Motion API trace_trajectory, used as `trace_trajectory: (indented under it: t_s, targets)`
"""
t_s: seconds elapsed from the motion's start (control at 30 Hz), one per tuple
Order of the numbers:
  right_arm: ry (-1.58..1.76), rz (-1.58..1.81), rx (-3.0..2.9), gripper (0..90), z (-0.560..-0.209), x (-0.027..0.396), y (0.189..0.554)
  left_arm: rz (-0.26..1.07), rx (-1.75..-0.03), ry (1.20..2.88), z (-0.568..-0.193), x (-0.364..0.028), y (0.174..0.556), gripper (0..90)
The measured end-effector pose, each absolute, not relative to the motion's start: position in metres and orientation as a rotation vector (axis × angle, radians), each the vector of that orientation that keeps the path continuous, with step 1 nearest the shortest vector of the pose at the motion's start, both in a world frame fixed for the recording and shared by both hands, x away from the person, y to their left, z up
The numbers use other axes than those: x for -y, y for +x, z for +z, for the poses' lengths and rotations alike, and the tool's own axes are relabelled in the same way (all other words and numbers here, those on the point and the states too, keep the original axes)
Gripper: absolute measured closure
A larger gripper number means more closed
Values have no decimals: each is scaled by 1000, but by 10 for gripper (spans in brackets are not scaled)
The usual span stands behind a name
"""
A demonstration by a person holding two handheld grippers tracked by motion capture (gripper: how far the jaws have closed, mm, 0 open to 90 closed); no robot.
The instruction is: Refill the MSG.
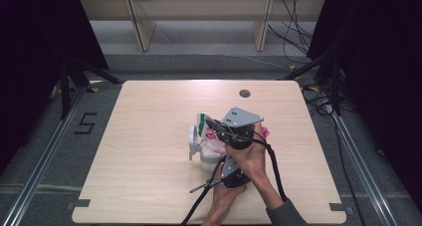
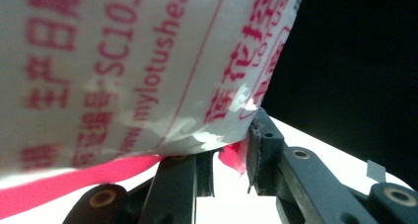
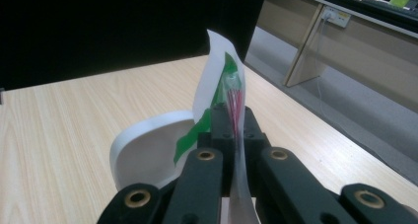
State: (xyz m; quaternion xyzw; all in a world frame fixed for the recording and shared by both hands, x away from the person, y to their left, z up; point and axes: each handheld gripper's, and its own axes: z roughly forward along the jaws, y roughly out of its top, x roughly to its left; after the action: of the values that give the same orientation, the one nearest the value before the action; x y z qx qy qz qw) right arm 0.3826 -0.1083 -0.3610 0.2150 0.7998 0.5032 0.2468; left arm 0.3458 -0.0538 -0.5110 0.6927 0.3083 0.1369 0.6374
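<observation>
A plastic packet (image 1: pixel 213 137) with pink and green print hangs above a white tub (image 1: pixel 208 160) whose flip lid (image 1: pixel 192 142) stands open. My right gripper (image 1: pixel 213 126), with the grey plate on top, is shut on the packet's thin upper edge (image 3: pixel 231 81); the film runs straight between its jaws (image 3: pixel 234 118). In the right gripper view the white lid (image 3: pixel 148 155) curves up just behind the jaws. My left gripper (image 1: pixel 228 166) comes in from below. Its jaws (image 2: pixel 231 172) pinch the packet's crumpled pink lower edge (image 2: pixel 231 157), with the printed packet (image 2: pixel 123 66) looming over them.
The light wooden table (image 1: pixel 149 136) has a dark grommet hole (image 1: pixel 244 93) near its far edge. Black cables trail from both grippers toward the near edge. Beyond the table are a grey floor and wooden furniture legs (image 1: pixel 139 27).
</observation>
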Motion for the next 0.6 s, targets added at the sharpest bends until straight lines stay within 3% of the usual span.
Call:
trace_trajectory:
  t_s: [0.03,0.2,0.27,0.37,0.5,0.6]
  targets:
    - [584,1359,-2199,900,-362,108,383,289,-714,1517,-513,58,347,749]
    - [629,1373,-2196,900,-361,109,382,321,-690,1608,-511,53,346,749]
    - [588,1358,-2186,899,-363,108,384,281,-716,1499,-514,60,346,749]
    - [603,1372,-2185,899,-362,109,384,324,-696,1607,-512,53,345,749]
    - [593,1360,-2186,899,-363,107,384,284,-720,1504,-513,59,346,749]
    - [591,1364,-2188,899,-362,108,384,299,-673,1564,-513,55,347,750]
